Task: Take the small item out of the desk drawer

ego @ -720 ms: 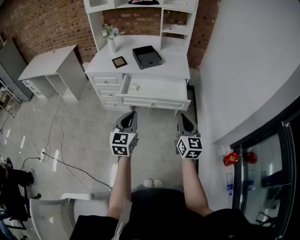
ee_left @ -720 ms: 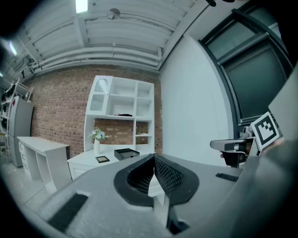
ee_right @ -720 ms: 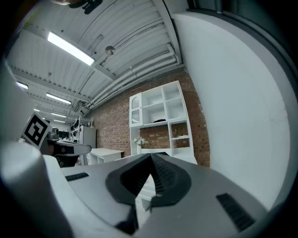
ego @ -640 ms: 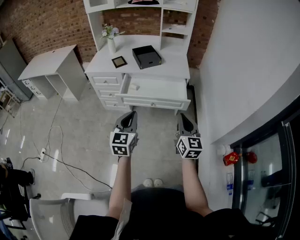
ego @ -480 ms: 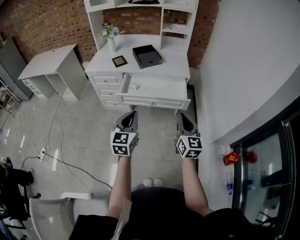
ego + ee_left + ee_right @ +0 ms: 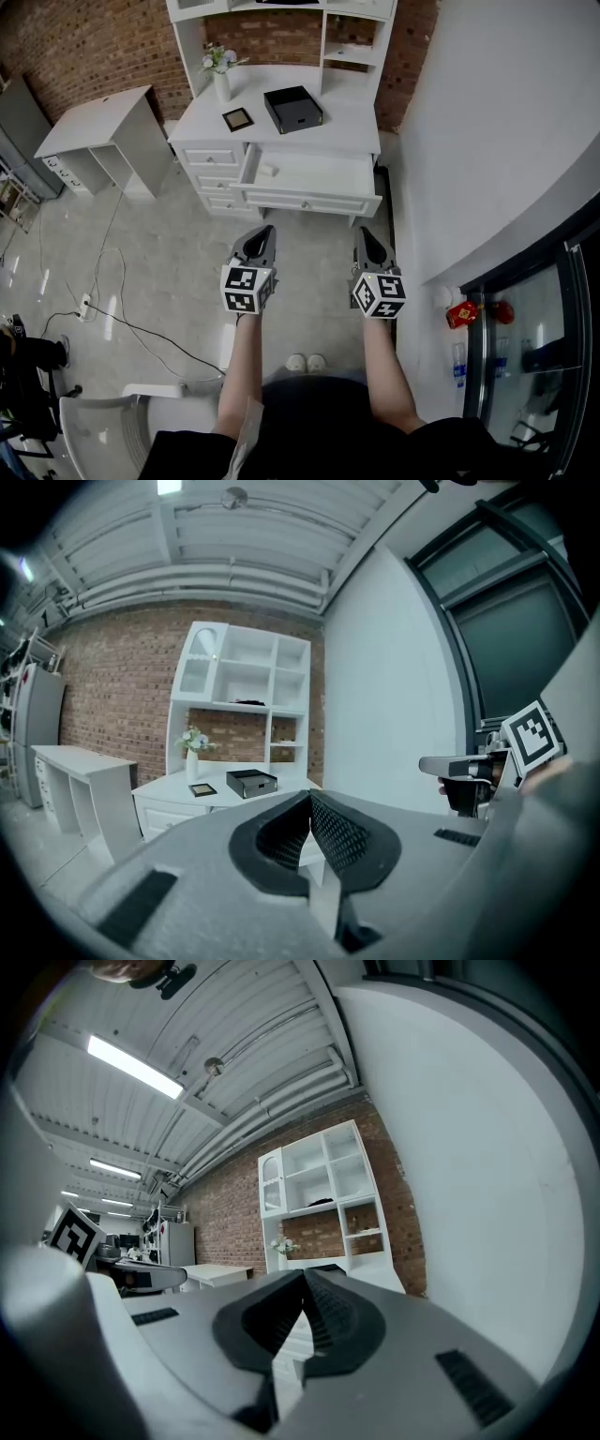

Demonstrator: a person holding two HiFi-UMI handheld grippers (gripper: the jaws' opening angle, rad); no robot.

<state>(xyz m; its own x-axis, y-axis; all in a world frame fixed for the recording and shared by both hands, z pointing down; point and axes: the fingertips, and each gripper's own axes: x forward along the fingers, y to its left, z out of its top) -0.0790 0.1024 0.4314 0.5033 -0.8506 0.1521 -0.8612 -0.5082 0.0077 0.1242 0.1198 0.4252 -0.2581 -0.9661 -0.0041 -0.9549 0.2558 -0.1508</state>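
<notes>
In the head view the white desk point(image 6: 352, 127) has its wide middle drawer point(image 6: 309, 200) pulled open, and a small white item point(image 6: 268, 171) lies at the drawer's left end. My left gripper point(image 6: 260, 233) and right gripper point(image 6: 366, 234) hover side by side above the floor in front of the drawer, well short of it. Both are shut with nothing between the pads. In the left gripper view the left gripper point(image 6: 309, 801) points toward the desk point(image 6: 159, 789); in the right gripper view the right gripper point(image 6: 303, 1282) does the same.
On the desk top stand a black tray point(image 6: 293, 110), a small dark frame point(image 6: 238, 119) and a flower vase point(image 6: 221, 84). A second white desk point(image 6: 98, 127) stands to the left. A cable point(image 6: 131, 328) runs over the floor; a white wall point(image 6: 487, 122) rises at right.
The view has shifted very slightly, with the desk a touch higher in frame. Both grippers keep their place and stay shut.
</notes>
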